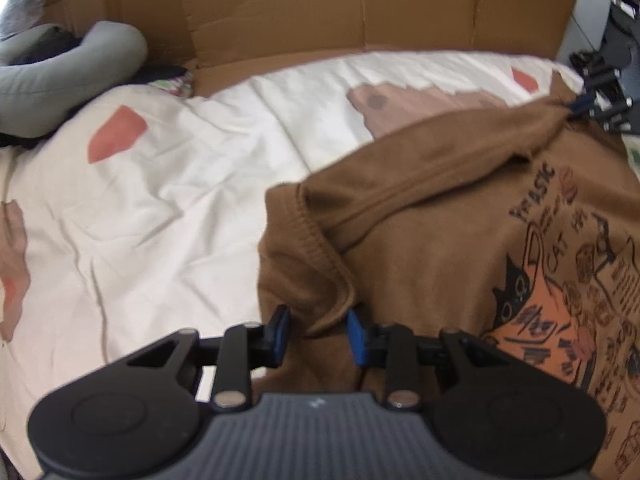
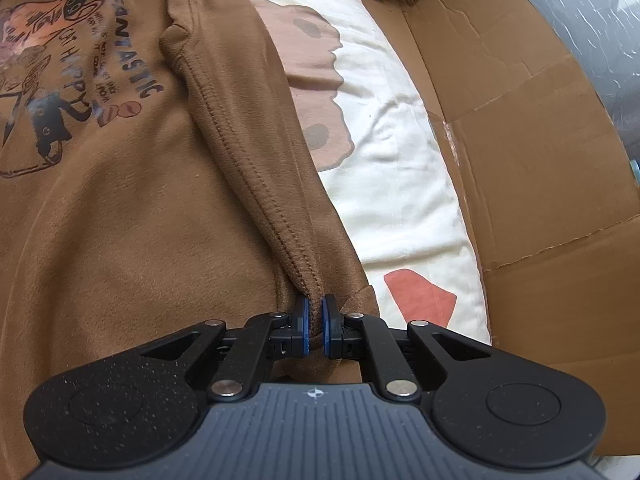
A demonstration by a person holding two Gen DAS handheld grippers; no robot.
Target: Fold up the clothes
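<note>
A brown sweatshirt (image 1: 440, 216) with a cat print lies on a cream bedsheet (image 1: 168, 184). One sleeve is folded across the body. My left gripper (image 1: 318, 332) is open, its jaws either side of a fold at the sleeve cuff. My right gripper (image 2: 315, 326) is shut on the sweatshirt (image 2: 160, 208), pinching a stitched seam edge by the sheet (image 2: 400, 160). The right gripper also shows far off in the left wrist view (image 1: 580, 106), holding the garment's far corner.
Flattened cardboard (image 1: 360, 12) stands along the bed's far side, also in the right wrist view (image 2: 540, 160). A grey curved pillow (image 1: 68, 68) lies at the back left. Small patterned cloth (image 1: 176, 82) sits by the cardboard. Dark equipment (image 1: 612, 80) is at right.
</note>
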